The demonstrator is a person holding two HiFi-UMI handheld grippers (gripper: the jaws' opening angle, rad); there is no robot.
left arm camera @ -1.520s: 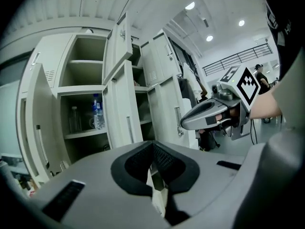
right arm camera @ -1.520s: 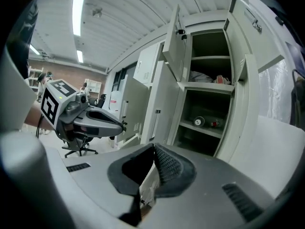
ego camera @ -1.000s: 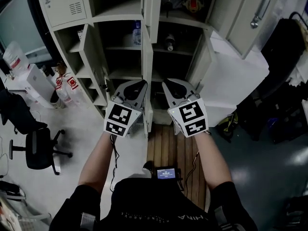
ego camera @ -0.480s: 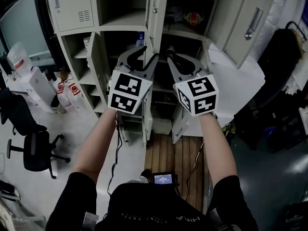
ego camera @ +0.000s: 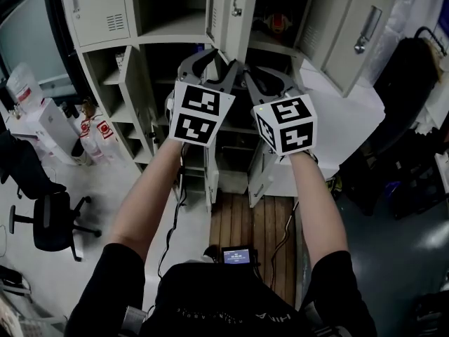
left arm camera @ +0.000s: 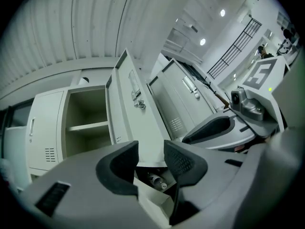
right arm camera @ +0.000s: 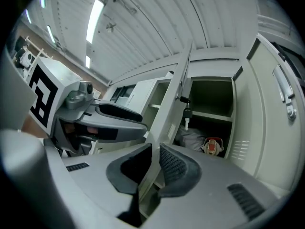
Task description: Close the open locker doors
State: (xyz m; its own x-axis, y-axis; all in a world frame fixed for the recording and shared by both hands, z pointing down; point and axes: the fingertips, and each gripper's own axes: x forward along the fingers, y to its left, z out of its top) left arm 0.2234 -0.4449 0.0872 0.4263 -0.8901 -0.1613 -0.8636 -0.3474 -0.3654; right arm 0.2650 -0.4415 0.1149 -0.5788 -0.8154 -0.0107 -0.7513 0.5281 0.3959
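Opening its jaws, the left hand-held gripper is framing the lower edge of the centre door, with the pads clear of it. The right hand-held gripper is keeping a narrow gap in line with that door's edge; whether the pads are touching it is not determinable. Both hand-held grippers are standing higher than a second ago, having risen from the lower compartments to this door, so it is probably being taken first. At least four doors are hanging open, and one closed door is showing at upper left. One bottle is lying on a shelf below.
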